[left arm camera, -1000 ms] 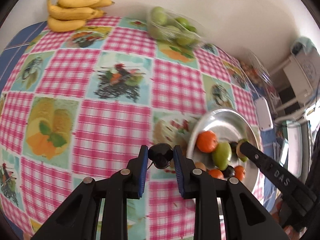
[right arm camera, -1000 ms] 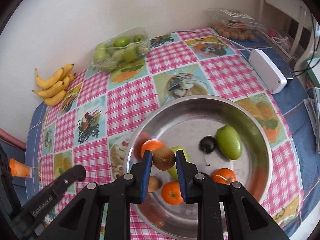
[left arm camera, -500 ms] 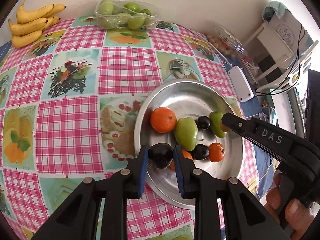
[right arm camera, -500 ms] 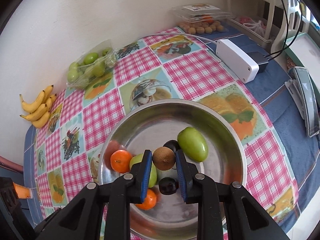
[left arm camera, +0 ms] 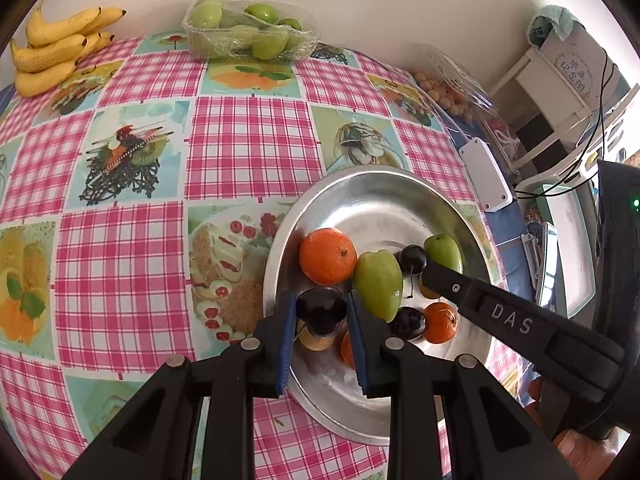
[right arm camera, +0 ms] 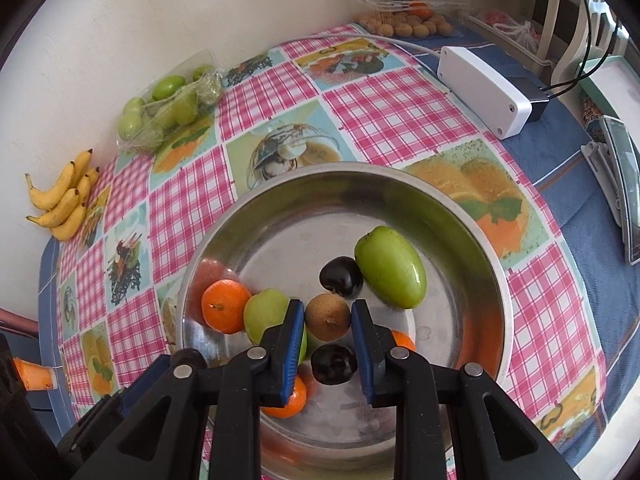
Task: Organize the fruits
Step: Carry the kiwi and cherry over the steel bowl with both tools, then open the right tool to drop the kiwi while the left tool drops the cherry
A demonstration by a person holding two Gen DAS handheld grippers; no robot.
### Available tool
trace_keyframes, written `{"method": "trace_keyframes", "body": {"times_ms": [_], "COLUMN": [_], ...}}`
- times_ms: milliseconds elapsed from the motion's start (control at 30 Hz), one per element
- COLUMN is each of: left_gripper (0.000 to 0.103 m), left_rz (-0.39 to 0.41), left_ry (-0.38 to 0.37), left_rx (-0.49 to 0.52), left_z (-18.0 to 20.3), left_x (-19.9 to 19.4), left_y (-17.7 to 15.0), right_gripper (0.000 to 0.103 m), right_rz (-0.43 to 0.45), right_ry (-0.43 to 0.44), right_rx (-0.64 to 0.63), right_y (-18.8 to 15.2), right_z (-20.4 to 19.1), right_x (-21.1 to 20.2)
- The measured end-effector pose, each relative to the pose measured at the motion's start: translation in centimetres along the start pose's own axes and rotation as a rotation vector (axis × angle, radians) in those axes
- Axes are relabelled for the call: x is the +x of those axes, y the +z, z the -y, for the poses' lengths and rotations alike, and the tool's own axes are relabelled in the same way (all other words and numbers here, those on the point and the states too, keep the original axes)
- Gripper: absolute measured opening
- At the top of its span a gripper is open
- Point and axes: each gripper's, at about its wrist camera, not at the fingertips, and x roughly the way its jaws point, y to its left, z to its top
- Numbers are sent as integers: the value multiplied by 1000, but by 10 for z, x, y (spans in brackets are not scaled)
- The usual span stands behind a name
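Note:
A steel bowl (left arm camera: 376, 196) (right arm camera: 472, 216) on the checked tablecloth holds oranges (left arm camera: 327, 256), green fruits (left arm camera: 378, 284) (right arm camera: 390, 266) and dark plums (right arm camera: 341, 277). My left gripper (left arm camera: 321, 312) is shut on a dark plum (left arm camera: 321, 309) and holds it over the bowl's near left rim. My right gripper (right arm camera: 328, 318) is shut on a brown kiwi (right arm camera: 328, 317) over the bowl's middle, above the fruit. The right gripper's arm also shows in the left wrist view (left arm camera: 520, 328).
Bananas (left arm camera: 56, 52) (right arm camera: 64, 200) and a clear tray of green fruit (left arm camera: 248, 32) (right arm camera: 168, 104) lie at the table's far edge by the wall. A box of small brown fruit (right arm camera: 404, 24) and a white adapter (right arm camera: 484, 92) lie at the right.
My left gripper has carried the plum from over the tablecloth to over the bowl. My right gripper has moved forward over the bowl's middle with the kiwi.

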Motion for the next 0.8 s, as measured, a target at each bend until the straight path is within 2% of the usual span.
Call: {"method": "trace_keyframes", "body": {"times_ms": [633,800], "left_gripper": [27,41], "left_rz": [-2,6], "left_ry": [-12,-8], "left_rx": [26,34], "left_z": [0,1], "left_x": [6,3], "left_y": [0,1], "right_gripper": [27,27], "right_rz": [-26,-26], "right_ry": [-11,-7], "right_rx": [14,26], "right_y": [0,1], "right_z": [0,1], "right_x": [7,6]}}
